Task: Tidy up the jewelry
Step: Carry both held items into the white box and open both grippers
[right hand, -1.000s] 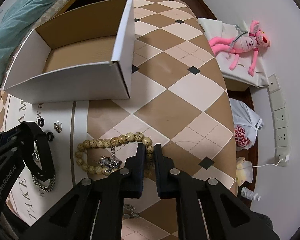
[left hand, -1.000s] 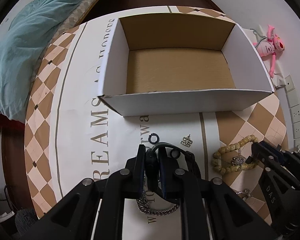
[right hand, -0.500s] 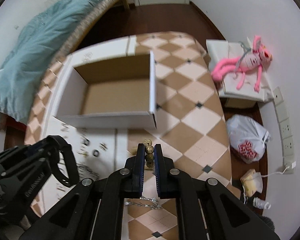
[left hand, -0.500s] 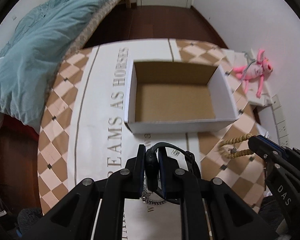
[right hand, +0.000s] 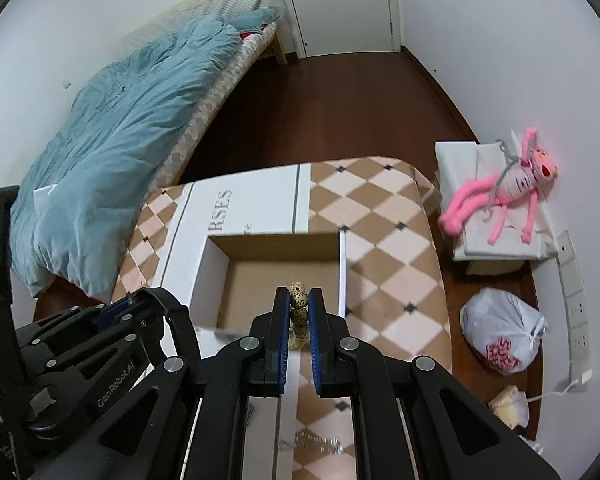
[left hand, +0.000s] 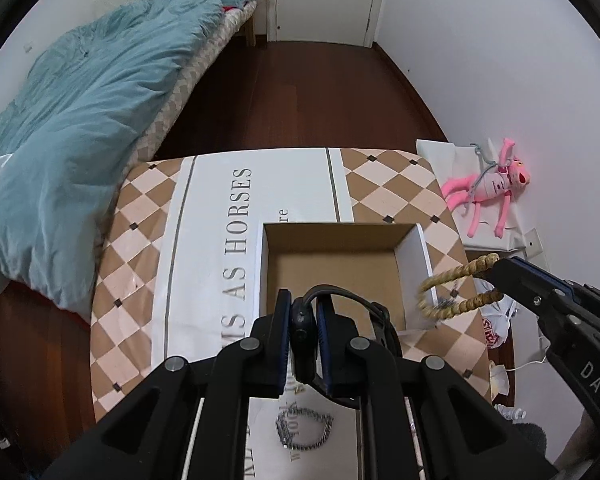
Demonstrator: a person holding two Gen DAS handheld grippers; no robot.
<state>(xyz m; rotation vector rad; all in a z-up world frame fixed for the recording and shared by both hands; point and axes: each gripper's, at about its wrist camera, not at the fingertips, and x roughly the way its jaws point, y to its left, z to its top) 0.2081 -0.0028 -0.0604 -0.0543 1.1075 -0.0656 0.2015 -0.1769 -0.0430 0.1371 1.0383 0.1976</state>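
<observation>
Checkered tablecloth [left hand: 384, 184], cardboard box [left hand: 340, 256], left jaws grasping watch [left hand: 302, 322], right jaws grasping bead bracelet [right hand: 299, 300], bed [left hand: 80, 100]

The left gripper [left hand: 305, 316] is a matte black linkage frame with flat arms, round silver screw heads at its joints and dark blue pads lining its two narrow fingers; from the right wrist view its side bears white "GenRobot.AI" lettering. The right gripper [right hand: 299, 312] has the same black build, silver screws and blue pads [right hand: 314, 344], and its side shows white letters "DAS" in the left wrist view.
</observation>
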